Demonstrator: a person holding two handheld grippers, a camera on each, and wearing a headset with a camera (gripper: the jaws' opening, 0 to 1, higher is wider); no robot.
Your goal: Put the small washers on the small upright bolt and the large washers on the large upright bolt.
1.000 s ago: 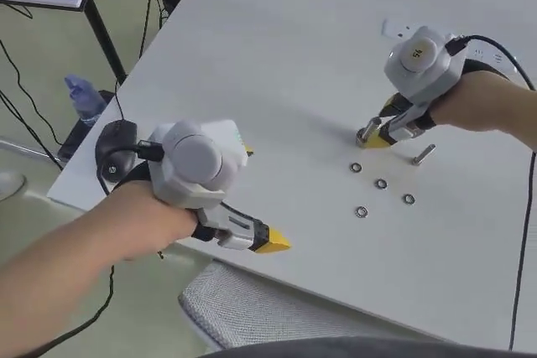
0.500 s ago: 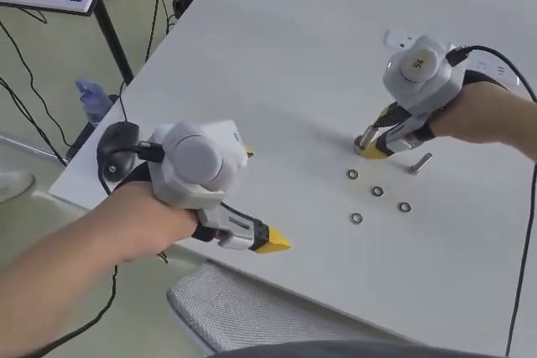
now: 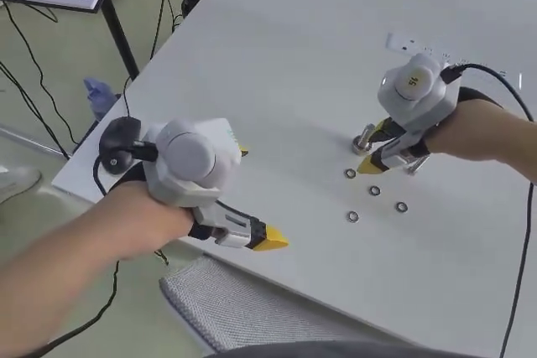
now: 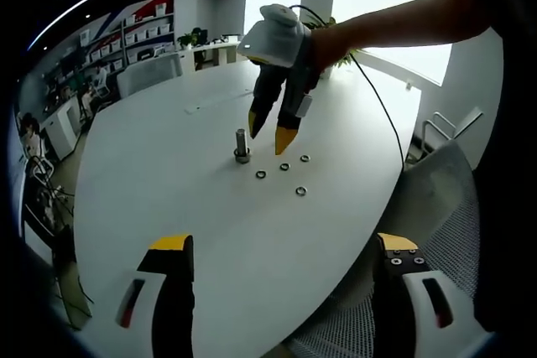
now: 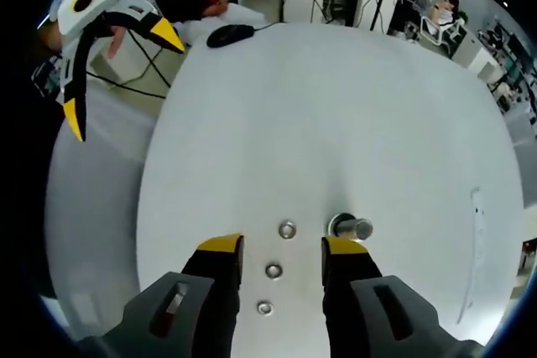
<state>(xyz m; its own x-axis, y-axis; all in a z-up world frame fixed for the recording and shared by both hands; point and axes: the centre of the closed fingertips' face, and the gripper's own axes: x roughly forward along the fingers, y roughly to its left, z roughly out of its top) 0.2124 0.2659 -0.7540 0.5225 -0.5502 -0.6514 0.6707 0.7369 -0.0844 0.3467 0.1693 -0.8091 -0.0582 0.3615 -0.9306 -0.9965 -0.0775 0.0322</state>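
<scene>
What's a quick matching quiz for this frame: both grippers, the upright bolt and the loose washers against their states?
1 left gripper
2 right gripper
3 upright bolt
4 washers

A lying flat on the table
B open, beside the bolt
C standing on end
D open, at the table's near edge

Pairs: 1-D, 2-B, 3-C, 4-A

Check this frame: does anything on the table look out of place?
Yes. One upright bolt stands, but a second bolt appears to lie on its side by the right hand-held gripper, partly hidden. Four washers lie loose nearby.
</scene>
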